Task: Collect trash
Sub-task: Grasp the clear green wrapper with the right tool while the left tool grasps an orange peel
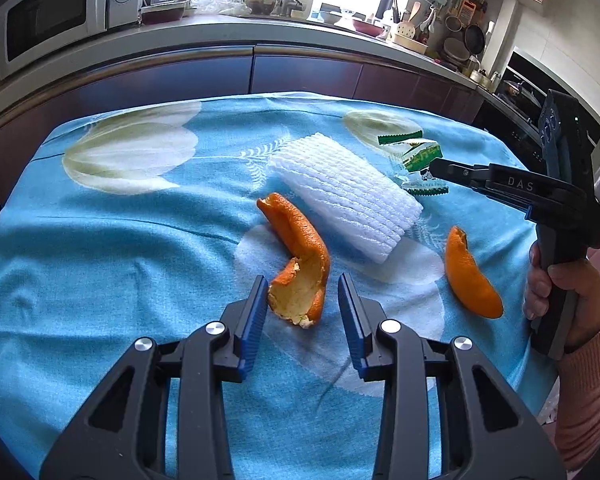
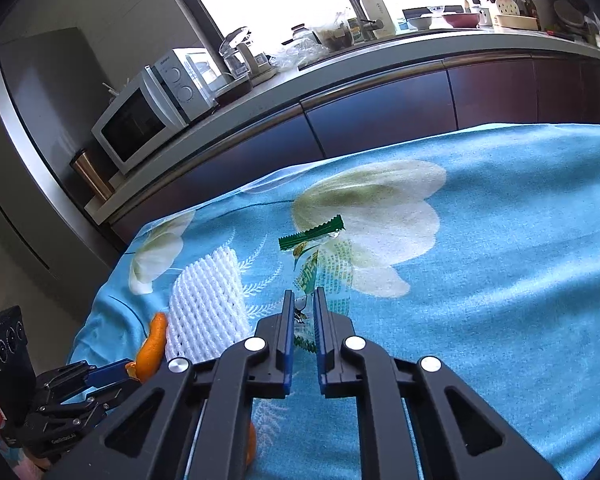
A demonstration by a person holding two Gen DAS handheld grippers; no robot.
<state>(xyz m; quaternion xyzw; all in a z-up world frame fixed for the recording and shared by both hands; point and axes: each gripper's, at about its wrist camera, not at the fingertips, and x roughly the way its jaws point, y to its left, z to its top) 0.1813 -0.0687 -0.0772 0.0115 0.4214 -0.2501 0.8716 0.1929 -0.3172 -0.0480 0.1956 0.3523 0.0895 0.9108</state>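
Note:
A curled orange peel [image 1: 298,260] lies on the blue flowered tablecloth [image 1: 100,248]. My left gripper [image 1: 303,294] is open, its fingers either side of the peel's near end. A second orange peel [image 1: 470,276] lies to the right. A white foam fruit net [image 1: 340,192] lies behind them, also in the right wrist view [image 2: 208,300]. A green and clear wrapper [image 2: 320,256] lies on the cloth, and my right gripper [image 2: 302,308] has its fingers closed narrowly around the wrapper's near end. In the left wrist view the right gripper [image 1: 436,168] touches the wrapper [image 1: 414,152].
A kitchen counter [image 1: 260,28] with a microwave [image 1: 52,12], bottles and dishes runs behind the table. Dark cabinet fronts [image 1: 300,72] stand below it. An oven [image 1: 516,120] is at the far right. The left gripper shows in the right wrist view [image 2: 100,380].

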